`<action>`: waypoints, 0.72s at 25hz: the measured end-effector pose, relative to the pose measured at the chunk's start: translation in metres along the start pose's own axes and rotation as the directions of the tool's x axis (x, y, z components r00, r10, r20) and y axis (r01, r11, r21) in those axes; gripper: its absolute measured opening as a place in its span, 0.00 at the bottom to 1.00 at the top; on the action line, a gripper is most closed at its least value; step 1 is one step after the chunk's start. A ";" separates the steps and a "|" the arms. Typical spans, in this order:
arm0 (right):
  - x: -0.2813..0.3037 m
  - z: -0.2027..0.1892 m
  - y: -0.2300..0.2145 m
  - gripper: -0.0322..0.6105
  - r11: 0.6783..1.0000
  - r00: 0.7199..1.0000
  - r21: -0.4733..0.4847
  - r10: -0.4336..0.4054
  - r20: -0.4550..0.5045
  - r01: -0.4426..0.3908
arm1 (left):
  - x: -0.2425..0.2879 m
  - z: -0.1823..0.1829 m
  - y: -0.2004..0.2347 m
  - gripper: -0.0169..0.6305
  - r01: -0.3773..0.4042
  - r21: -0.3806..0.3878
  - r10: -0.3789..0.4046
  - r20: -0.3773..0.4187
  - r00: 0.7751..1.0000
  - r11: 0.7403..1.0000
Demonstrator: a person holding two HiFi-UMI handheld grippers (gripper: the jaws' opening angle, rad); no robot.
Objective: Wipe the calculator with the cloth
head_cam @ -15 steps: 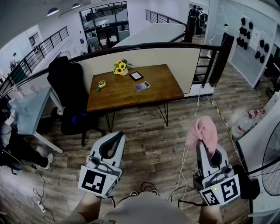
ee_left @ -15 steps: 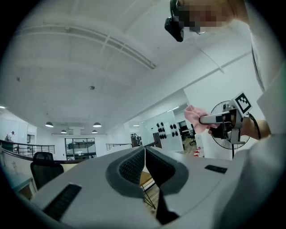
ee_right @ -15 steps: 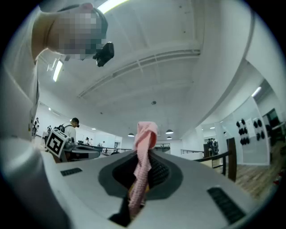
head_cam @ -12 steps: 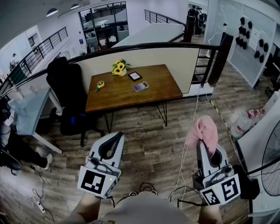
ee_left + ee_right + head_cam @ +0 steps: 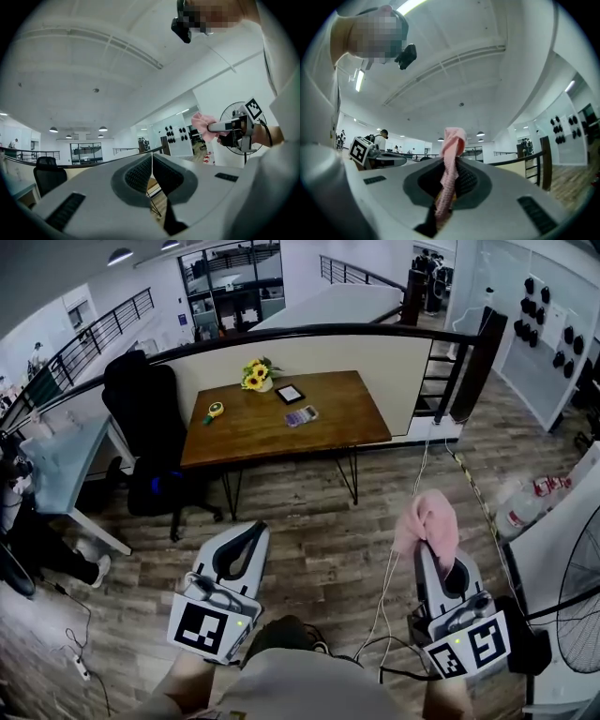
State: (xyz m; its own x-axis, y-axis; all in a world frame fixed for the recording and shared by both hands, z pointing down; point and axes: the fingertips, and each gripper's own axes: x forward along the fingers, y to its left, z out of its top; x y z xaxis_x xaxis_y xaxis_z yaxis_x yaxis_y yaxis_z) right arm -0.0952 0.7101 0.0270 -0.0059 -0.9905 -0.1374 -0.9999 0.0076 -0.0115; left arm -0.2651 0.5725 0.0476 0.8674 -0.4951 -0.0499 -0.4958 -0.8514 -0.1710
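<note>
Change since half-second back: slight. Head view tipped lower, torso fills more of bottom edge. Both tongs held as before.
Right gripper (image 5: 429,547): stays clamped on pink cloth (image 5: 427,519), bunched above tips, lower right.
Left gripper (image 5: 246,538): jaws together, nothing between, lower left.
Calculator (image 5: 301,416): on wooden table (image 5: 281,442), upper centre, well apart from both.
Judgement: approach only, wiping not begun.
Room: open office, plank floor (image 5: 328,540), black chair (image 5: 141,418) left of table, sunflowers (image 5: 255,376) at table's back edge.
</note>
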 end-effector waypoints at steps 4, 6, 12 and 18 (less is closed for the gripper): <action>-0.001 -0.004 -0.006 0.09 1.000 1.000 -0.005 0.016 -0.008 -0.016 | 0.002 -0.002 -0.007 0.04 -0.013 0.000 0.013 -0.003 1.000 1.000; 0.002 -0.006 -0.010 0.09 1.000 1.000 -0.008 0.020 -0.009 -0.020 | 0.006 -0.001 -0.006 0.04 -0.018 -0.001 0.018 0.001 1.000 1.000; 0.020 -0.021 -0.018 0.09 1.000 0.999 0.003 0.026 -0.029 -0.026 | 0.026 -0.013 0.000 0.04 -0.014 -0.010 0.013 -0.002 1.000 1.000; 0.055 -0.035 -0.035 0.09 1.000 0.998 0.003 0.017 -0.053 -0.017 | 0.060 -0.028 0.020 0.04 -0.003 -0.026 0.003 -0.011 1.000 1.000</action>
State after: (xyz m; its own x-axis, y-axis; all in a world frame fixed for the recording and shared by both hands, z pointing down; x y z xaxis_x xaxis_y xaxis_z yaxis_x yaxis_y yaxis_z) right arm -0.0606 0.6506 0.0547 -0.0232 -0.9961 -0.0854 -0.9996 0.0243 -0.0118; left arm -0.2237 0.5212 0.0686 0.8653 -0.4996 -0.0400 -0.4997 -0.8540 -0.1449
